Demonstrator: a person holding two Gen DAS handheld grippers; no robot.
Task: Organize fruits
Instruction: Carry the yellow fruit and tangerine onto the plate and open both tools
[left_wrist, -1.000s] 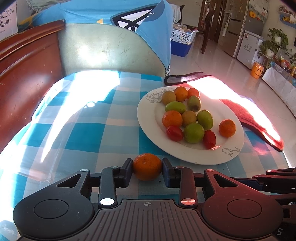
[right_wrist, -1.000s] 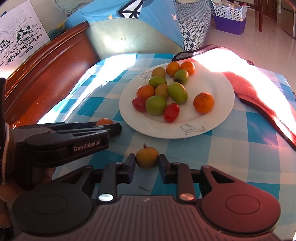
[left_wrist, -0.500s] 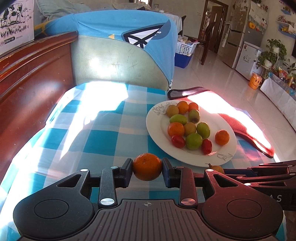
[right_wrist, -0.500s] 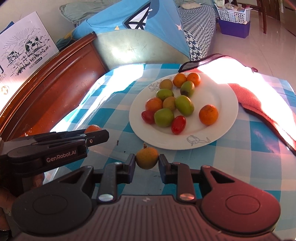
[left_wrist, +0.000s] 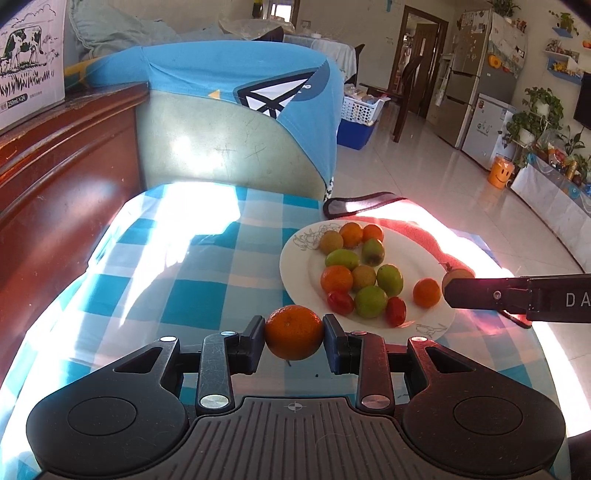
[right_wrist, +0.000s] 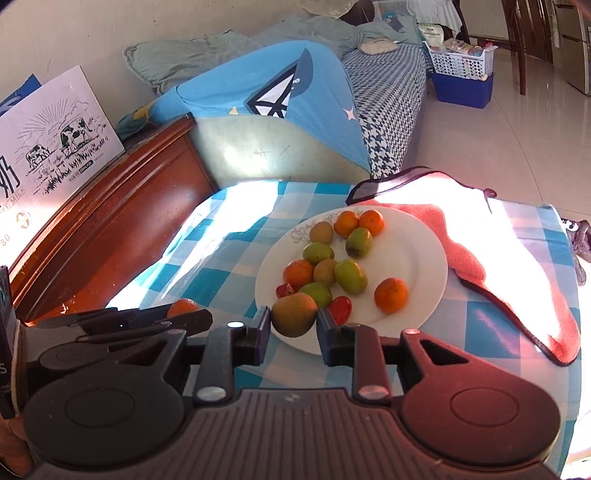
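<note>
My left gripper (left_wrist: 294, 334) is shut on an orange tangerine (left_wrist: 294, 332), held above the checked cloth just left of the white plate (left_wrist: 295, 266). My right gripper (right_wrist: 293, 321) is shut on a brownish-green jujube (right_wrist: 294, 314), raised over the plate's (right_wrist: 424, 251) near edge. The plate carries several green jujubes, tangerines and red cherry tomatoes. In the left wrist view the right gripper (left_wrist: 448, 290) reaches in from the right with the jujube (left_wrist: 456, 276) at its tip. The right wrist view shows the left gripper (right_wrist: 192, 314) with the tangerine (right_wrist: 182, 306) at lower left.
A blue-and-white checked tablecloth (left_wrist: 192, 295) covers the table. A pink towel (right_wrist: 498, 258) lies right of the plate. A wooden sideboard (left_wrist: 55, 177) runs along the left, and a chair back with a blue shirt (left_wrist: 236, 122) stands behind the table.
Both grippers have risen with their fruits. The table and plate now look smaller and lower, and the right gripper's jujube now hangs over the plate's near rim.
</note>
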